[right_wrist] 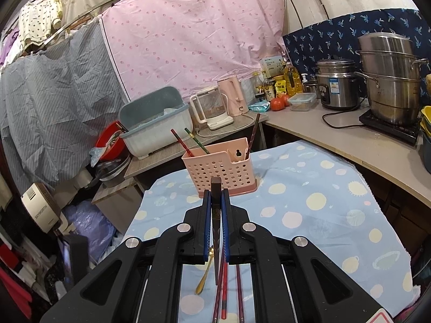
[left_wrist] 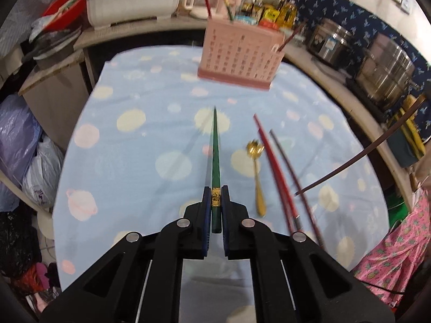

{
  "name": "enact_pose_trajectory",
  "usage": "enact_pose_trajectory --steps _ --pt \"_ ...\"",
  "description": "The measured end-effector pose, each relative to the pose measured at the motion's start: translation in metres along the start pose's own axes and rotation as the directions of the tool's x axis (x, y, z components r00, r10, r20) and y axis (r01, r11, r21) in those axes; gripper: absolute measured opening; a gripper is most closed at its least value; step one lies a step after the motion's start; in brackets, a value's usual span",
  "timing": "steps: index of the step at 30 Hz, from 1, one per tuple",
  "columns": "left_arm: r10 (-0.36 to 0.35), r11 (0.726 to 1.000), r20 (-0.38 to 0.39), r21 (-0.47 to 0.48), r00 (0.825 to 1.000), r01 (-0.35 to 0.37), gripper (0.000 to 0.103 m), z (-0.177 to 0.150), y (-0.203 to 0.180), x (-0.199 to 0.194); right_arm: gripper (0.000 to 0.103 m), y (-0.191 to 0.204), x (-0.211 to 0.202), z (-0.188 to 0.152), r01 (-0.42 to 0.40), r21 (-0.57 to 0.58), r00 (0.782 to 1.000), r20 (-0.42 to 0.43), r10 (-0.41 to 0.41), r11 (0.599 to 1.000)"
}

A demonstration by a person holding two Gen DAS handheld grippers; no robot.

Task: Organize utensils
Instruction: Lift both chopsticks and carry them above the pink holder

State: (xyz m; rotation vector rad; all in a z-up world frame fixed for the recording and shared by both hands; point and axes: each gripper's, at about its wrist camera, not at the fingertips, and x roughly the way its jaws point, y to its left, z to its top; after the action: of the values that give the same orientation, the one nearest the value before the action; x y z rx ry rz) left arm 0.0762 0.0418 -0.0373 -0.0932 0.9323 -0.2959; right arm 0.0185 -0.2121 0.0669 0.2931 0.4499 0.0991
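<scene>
Pale blue cloth printed with planets and suns covers the desk (left_wrist: 129, 145), with a cluttered kitchen counter curving round its far and right sides, steel pots and a rice cooker on it.

Clamped in the left gripper (left_wrist: 216, 192) is a dark green chopstick (left_wrist: 215, 150): slim, square-sided at the thick end, with a gold patterned band right where the blue pads (left_wrist: 207, 202) squeeze it. No gap shows between pads and stick. This gripper tilts steeply down toward the cloth, and the chopstick runs straight ahead along the fingers, its thin tip pointing away toward the basket, its blunt butt sticking back behind the pads.

To its right on the cloth lie a gold spoon (left_wrist: 257, 177) with a scalloped bowl, a red chopstick (left_wrist: 273, 172) and a dark brown-purple chopstick (left_wrist: 293, 180), all lying roughly lengthwise, near one another, bowl and tips toward the basket.

A pink perforated utensil basket (right_wrist: 221, 172) stands upright at the desk's far end, with a red and a green chopstick leaning in its left compartment and a dark one in the small right pocket.

The right gripper (right_wrist: 216, 196) points only slightly downward at the basket and is closed on a dark brown chopstick (right_wrist: 216, 185), whose square end pokes out just ahead of the pads; its length slants back and down beneath the gripper.
</scene>
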Motion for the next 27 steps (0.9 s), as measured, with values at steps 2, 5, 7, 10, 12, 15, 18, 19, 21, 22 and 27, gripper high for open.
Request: enact_pose_trajectory --steps 2,5,7,10,12,15,18,19,21,22,27 --pt "-0.009 1.000 0.045 0.005 0.999 0.008 0.007 0.014 -0.004 -0.016 0.007 0.000 0.000 0.005 -0.004 0.000 1.000 0.004 0.004 1.000" --pt "-0.023 1.000 0.110 0.021 0.994 0.021 0.007 0.038 -0.012 -0.037 0.007 0.001 0.001 0.012 -0.008 -0.006 1.000 0.011 0.008 1.000" --pt "-0.024 0.999 0.148 0.038 0.989 0.018 0.007 0.054 -0.017 -0.046 0.007 0.003 0.004 0.019 -0.005 -0.014 1.000 0.014 0.005 1.000" --pt "-0.027 0.998 0.200 0.059 0.980 0.015 0.007 0.077 -0.025 -0.058 0.007 0.007 0.010 0.029 -0.009 -0.023 1.000 0.014 0.010 1.000" --pt "-0.027 0.997 0.228 0.074 0.973 0.010 0.007 0.092 -0.031 -0.061 0.007 0.009 0.015 0.034 -0.010 -0.031 1.000 0.016 0.011 0.999" --pt "-0.024 0.996 0.256 0.087 0.966 0.002 0.007 0.111 -0.038 -0.062 0.007 0.010 0.027 0.042 -0.005 -0.045 1.000 0.016 0.006 0.999" --pt "-0.023 0.995 0.282 0.095 0.959 -0.004 0.007 0.133 -0.044 -0.062 0.007 0.009 0.042 0.051 -0.012 -0.042 1.000 0.006 0.012 0.999" --pt "-0.021 0.995 0.289 0.096 0.957 -0.007 0.007 0.139 -0.046 -0.062 0.007 0.009 0.048 0.055 -0.015 -0.040 1.000 0.003 0.015 0.999" --pt "-0.024 0.995 0.309 0.097 0.951 -0.007 0.007 0.156 -0.049 -0.063 0.007 0.009 0.059 0.065 -0.018 -0.041 1.000 0.001 0.018 0.999" --pt "-0.022 0.995 0.320 0.097 0.947 -0.010 0.007 0.162 -0.050 -0.065 0.007 0.008 0.064 0.071 -0.018 -0.040 1.000 0.003 0.018 0.999" --pt "-0.018 0.996 0.384 0.086 0.923 -0.016 0.007 0.209 -0.053 -0.071 0.007 0.008 0.089 0.109 -0.027 -0.028 0.999 0.043 0.028 0.999"
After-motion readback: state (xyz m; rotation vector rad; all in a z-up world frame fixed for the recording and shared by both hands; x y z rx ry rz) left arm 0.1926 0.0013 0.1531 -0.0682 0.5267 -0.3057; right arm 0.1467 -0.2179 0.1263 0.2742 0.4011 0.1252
